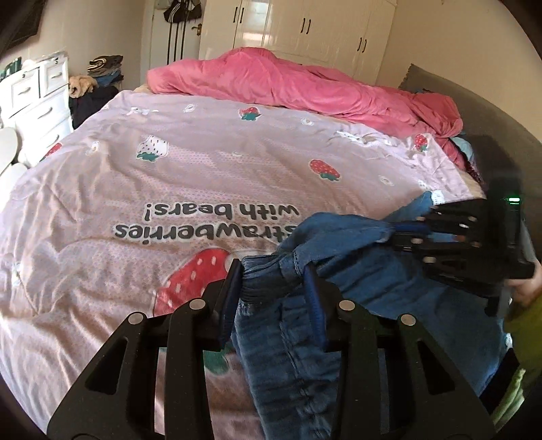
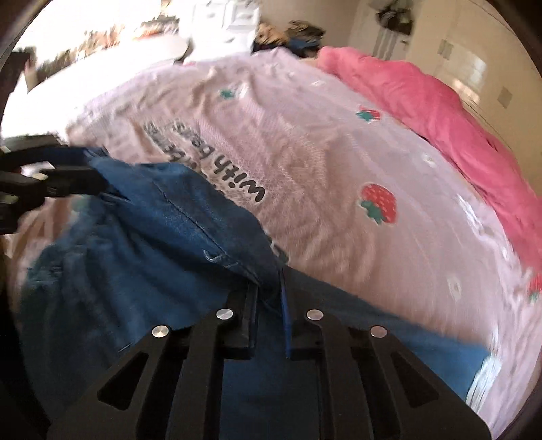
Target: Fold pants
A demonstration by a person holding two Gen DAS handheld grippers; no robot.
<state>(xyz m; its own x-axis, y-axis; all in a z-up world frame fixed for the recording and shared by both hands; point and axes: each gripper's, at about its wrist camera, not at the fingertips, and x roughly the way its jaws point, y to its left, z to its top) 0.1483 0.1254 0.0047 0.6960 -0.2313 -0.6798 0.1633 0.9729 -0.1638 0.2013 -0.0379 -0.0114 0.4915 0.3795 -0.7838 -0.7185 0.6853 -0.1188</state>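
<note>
A pair of blue denim pants [image 1: 355, 277] hangs between my two grippers above the bed. My left gripper [image 1: 274, 270] is shut on the bunched waistband, near the bed's front edge. My right gripper shows in the left wrist view [image 1: 403, 232] to the right, shut on another part of the waistband. In the right wrist view the right gripper [image 2: 269, 287] pinches a denim seam and the pants [image 2: 152, 230] spread down to the left. The left gripper [image 2: 91, 176] holds the far end there. The right wrist view is blurred.
The bed is covered by a pale pink strawberry quilt [image 1: 203, 176]. A crumpled pink blanket [image 1: 305, 88] lies along its far side. White drawers [image 1: 37, 101] and piled clothes [image 1: 98, 78] stand at the left. White wardrobes [image 1: 305, 30] line the back wall.
</note>
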